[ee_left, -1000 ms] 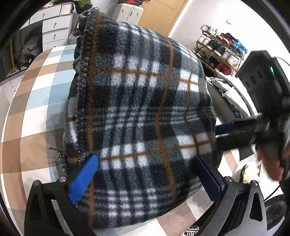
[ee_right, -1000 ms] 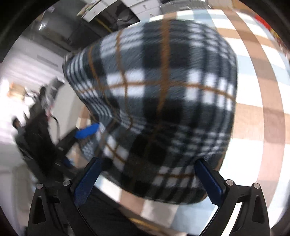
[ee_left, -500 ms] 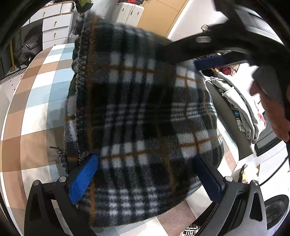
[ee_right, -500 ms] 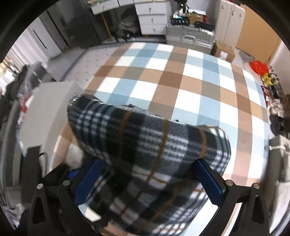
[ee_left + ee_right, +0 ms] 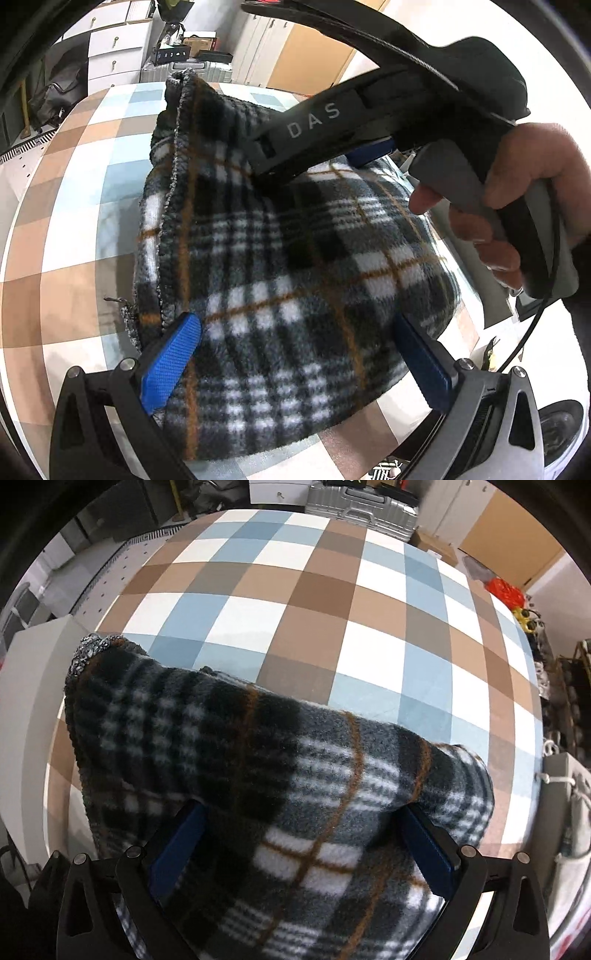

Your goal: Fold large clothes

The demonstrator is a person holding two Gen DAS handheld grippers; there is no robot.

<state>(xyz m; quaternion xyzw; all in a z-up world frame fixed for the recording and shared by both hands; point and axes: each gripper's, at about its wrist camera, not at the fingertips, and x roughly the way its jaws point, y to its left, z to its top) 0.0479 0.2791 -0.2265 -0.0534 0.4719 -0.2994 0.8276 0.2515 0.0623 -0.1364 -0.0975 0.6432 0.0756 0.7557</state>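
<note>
Nearest the left-wrist camera, the left tool [image 5: 295, 354] stands wide, its blue pads to either side of a bundle of plaid fleece [image 5: 288, 266]; cloth fills the gap, but the pictures do not show whether the pads press on it. The right tool [image 5: 301, 845] looks much the same in its own view: wide, with the fleece draped over and between its pads, a grip I cannot confirm. In the left view the right tool's black body crosses above the fleece, a hand [image 5: 517, 206] round its grey handle.

The fleece is already doubled into a thick bundle and sits near the tabletop's [image 5: 280, 602] near edge, toward the near left corner as the right camera sees it, its knitted trim [image 5: 173, 206] along the left side.

By my judgement a fold is being laid or pressed flat. The next move calls for settling the top layer square on the one below, then letting go without dragging it.

Beyond the bundle the checked tabletop lies open to its far edge. A suitcase [image 5: 362, 502] and drawers [image 5: 118, 40] stand past that.
</note>
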